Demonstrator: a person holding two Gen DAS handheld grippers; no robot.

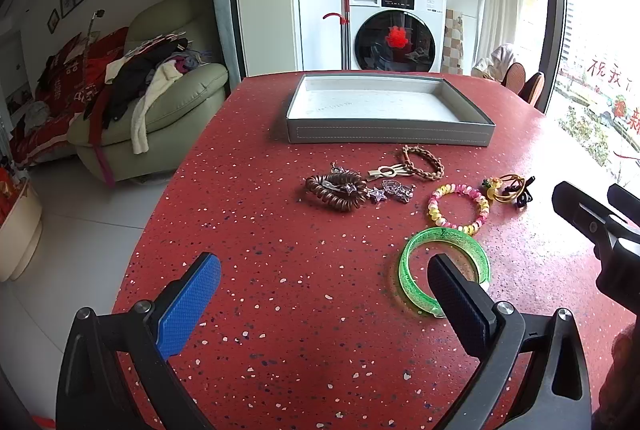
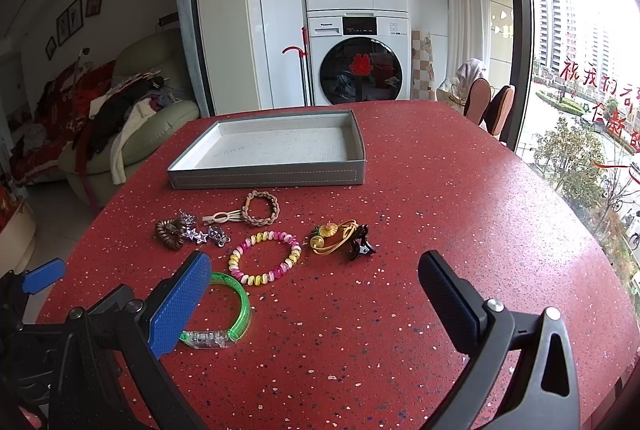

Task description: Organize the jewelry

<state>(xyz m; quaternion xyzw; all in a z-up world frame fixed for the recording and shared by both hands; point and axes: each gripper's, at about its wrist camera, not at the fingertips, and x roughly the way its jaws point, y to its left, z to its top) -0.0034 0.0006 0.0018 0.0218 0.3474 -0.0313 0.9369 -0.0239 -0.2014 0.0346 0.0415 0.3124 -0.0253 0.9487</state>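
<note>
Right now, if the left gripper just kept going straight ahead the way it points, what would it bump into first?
Probably bare red table first. The left gripper is open; further along its line lie the brown spiral hair tie, then the grey tray. Depth is hard to judge.

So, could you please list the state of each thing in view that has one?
Grey tray: empty, on table.
Green bangle: flat on table, ungrasped.
Pink-yellow bead bracelet: on table, outside tray.
Left gripper: open, holding nothing.
Right gripper: open, holding nothing.
</note>
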